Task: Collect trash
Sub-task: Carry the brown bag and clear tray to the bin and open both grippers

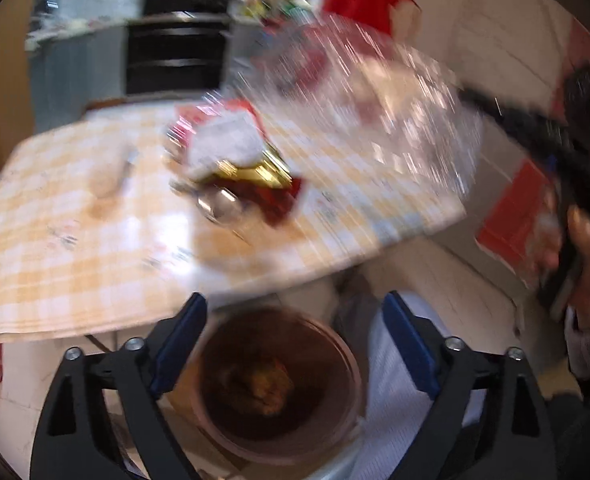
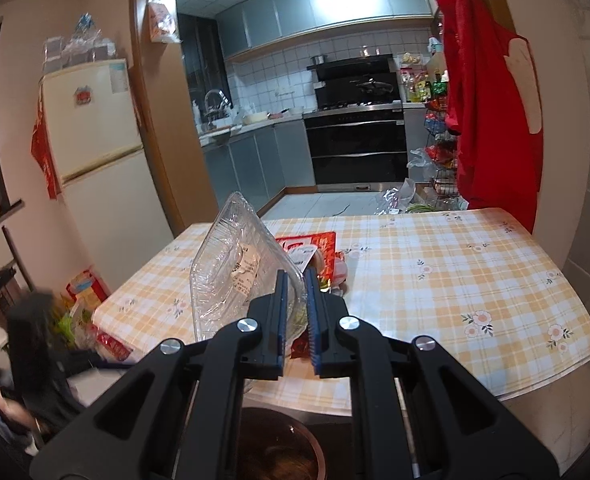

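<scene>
Right gripper [image 2: 295, 312]: your fingers are pinched on one edge of the clear plastic tray [image 2: 239, 268]; gripped by its rim, the rest stands up tilted above the table, lower centre of the right wrist view.
Why that hold: a rim pinch probably suits a light, flimsy shell, and it leaves the body free to tip into the bin.
Left gripper [image 1: 295, 344]: your fingers are spread wide with nothing between them; it hovers off the table's near edge, over the bin.
Trash bin [image 1: 279, 384]: it sits on the floor below the table edge [image 1: 255, 280], bottom centre in both views, dark inside with some brownish waste at the bottom.
Tray in the left view: it shows as a blurred clear shape [image 1: 375, 100] at upper right, above the far side of the checked tablecloth [image 1: 75, 216].
Trash left on the table: red and gold wrappers [image 1: 247, 168] lie heaped mid-table, with a metal spoon [image 1: 219, 204] just beside them; blur hides the details.
Edges: the bin mouth is just past the table's near edge, so the tray must come back over that edge towards you.
Open room: the right half of the tablecloth is bare, and nothing shows between the tray and the bin.
Risk: the open left gripper over the bin may crowd the drop.
</scene>
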`<state>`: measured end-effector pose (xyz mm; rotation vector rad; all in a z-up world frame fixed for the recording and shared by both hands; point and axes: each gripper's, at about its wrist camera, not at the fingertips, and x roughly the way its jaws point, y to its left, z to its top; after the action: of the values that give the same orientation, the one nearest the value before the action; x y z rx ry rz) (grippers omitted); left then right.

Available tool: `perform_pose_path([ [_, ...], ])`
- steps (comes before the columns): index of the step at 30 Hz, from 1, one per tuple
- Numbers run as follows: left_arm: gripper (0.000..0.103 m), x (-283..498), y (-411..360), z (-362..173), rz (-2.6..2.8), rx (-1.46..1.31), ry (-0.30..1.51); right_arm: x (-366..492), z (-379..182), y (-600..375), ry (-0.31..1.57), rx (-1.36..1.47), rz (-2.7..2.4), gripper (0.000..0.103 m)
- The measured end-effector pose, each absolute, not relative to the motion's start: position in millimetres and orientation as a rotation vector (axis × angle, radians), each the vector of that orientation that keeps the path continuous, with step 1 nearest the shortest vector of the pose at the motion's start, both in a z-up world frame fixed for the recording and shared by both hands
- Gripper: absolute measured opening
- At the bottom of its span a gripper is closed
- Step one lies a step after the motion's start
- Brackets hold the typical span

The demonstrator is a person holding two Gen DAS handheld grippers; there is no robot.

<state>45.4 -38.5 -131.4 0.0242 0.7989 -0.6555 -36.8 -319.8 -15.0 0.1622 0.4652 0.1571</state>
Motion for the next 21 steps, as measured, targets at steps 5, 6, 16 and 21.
perform_pose_path([
  [5,0.097,42,-5,-105,-0.443,0.002,0.646,-40,-24,-304,0.524,0.094,0.177,0.013],
  [6,0.097,41,4,-101,-0.398,-0.011,0.613,-40,-29,-300,0.545,0.082,0.184,0.013],
  [16,0.097,34,56,-83,-0.188,-0.146,0.522,-40,-70,-268,0.726,0.021,0.238,0.013],
  [21,0.097,32,65,-88,-0.160,-0.167,0.537,-41,-87,-253,0.794,0.002,0.272,0.013],
])
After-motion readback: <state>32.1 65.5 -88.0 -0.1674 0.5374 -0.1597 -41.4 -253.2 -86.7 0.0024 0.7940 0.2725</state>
